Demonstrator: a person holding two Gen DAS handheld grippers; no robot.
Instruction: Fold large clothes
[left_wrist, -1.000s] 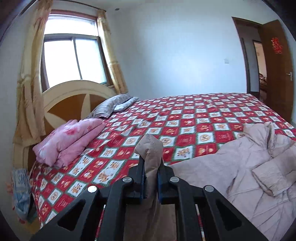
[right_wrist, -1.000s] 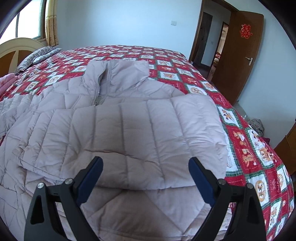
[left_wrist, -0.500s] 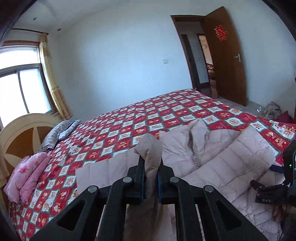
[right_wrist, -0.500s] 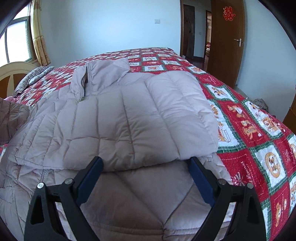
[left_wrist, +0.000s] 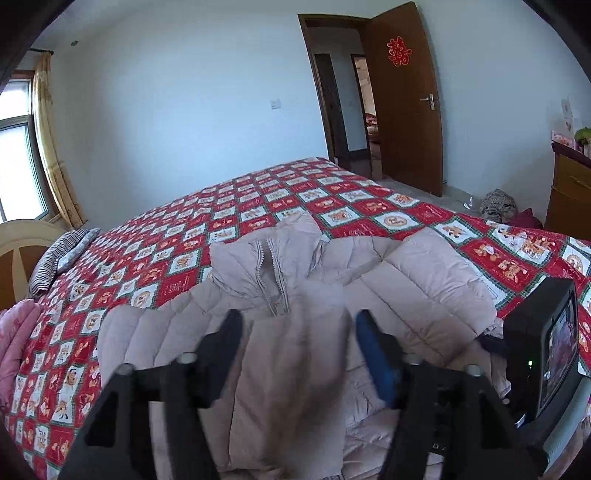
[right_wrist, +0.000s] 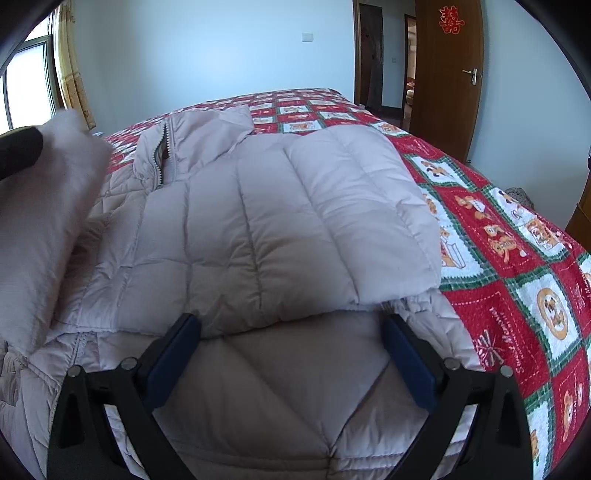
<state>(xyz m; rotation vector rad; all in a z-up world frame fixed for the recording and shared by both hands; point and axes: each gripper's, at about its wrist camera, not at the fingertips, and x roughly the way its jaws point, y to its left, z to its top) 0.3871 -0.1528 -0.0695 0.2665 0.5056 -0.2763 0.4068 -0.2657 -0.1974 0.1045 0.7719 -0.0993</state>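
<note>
At the centre of the left wrist view, the left gripper (left_wrist: 295, 325), clamped on the sleeve (left_wrist: 295, 376) a second ago, is opening, dropping it across the jacket (right_wrist: 280, 229) on the bed (right_wrist: 517, 258). The right gripper (right_wrist: 291, 332) opens wide, empty.

Only one sign I can read: a red paper double-happiness character 囍 (left_wrist: 399, 51) stuck on the upper part of the brown wooden door (left_wrist: 410, 122), seen from both wrist cams. The red patchwork bedspread (right_wrist: 517, 266) has stitched lettering on its red squares, too small and warped for me to make out. Letters on the right gripper's camera housing (left_wrist: 439, 447) are blurred, unreadable.
</note>
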